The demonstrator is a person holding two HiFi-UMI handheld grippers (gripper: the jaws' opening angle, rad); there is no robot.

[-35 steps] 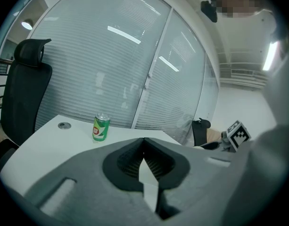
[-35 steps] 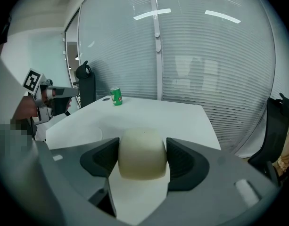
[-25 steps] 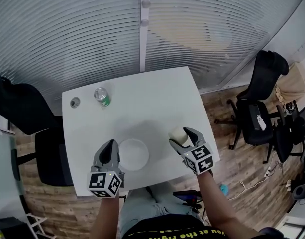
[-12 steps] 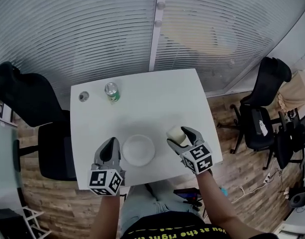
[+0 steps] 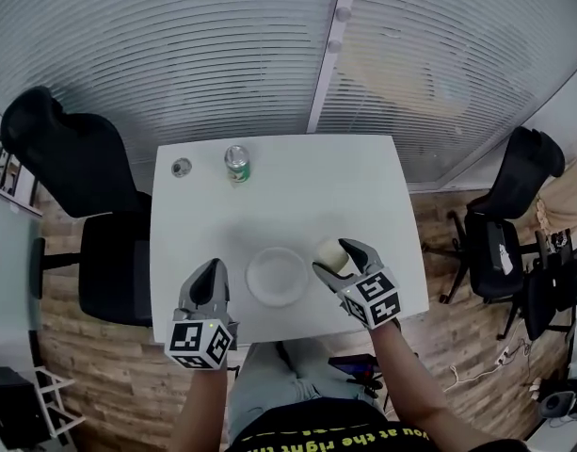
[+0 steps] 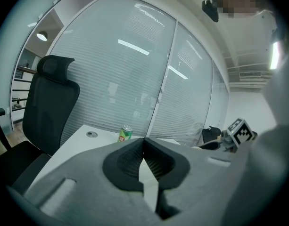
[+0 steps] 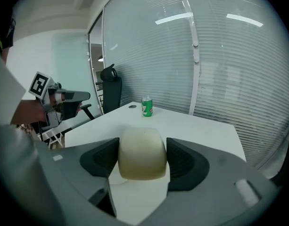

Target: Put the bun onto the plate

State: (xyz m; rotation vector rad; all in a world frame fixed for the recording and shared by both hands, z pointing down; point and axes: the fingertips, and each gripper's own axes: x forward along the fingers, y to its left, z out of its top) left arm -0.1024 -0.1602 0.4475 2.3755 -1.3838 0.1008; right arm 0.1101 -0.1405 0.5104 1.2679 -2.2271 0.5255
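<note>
A pale cream bun (image 7: 142,153) sits squeezed between the jaws of my right gripper (image 7: 142,157), held above the white table. In the head view the bun (image 5: 332,255) and right gripper (image 5: 337,260) hang just right of the round white plate (image 5: 277,276), which lies bare near the table's front edge. My left gripper (image 5: 211,285) hovers left of the plate, over the table's front. In the left gripper view its jaws meet tip to tip, and the left gripper (image 6: 144,149) holds nothing.
A green drink can (image 5: 236,163) stands at the back of the white table (image 5: 279,205), with a small round grey object (image 5: 181,168) to its left. Black office chairs stand left (image 5: 81,177) and right (image 5: 514,205) of the table. Window blinds run behind it.
The head camera has shifted, so the table sits further right in view. My right gripper with the bun has edged slightly closer to the plate. The left gripper holds its place.
</note>
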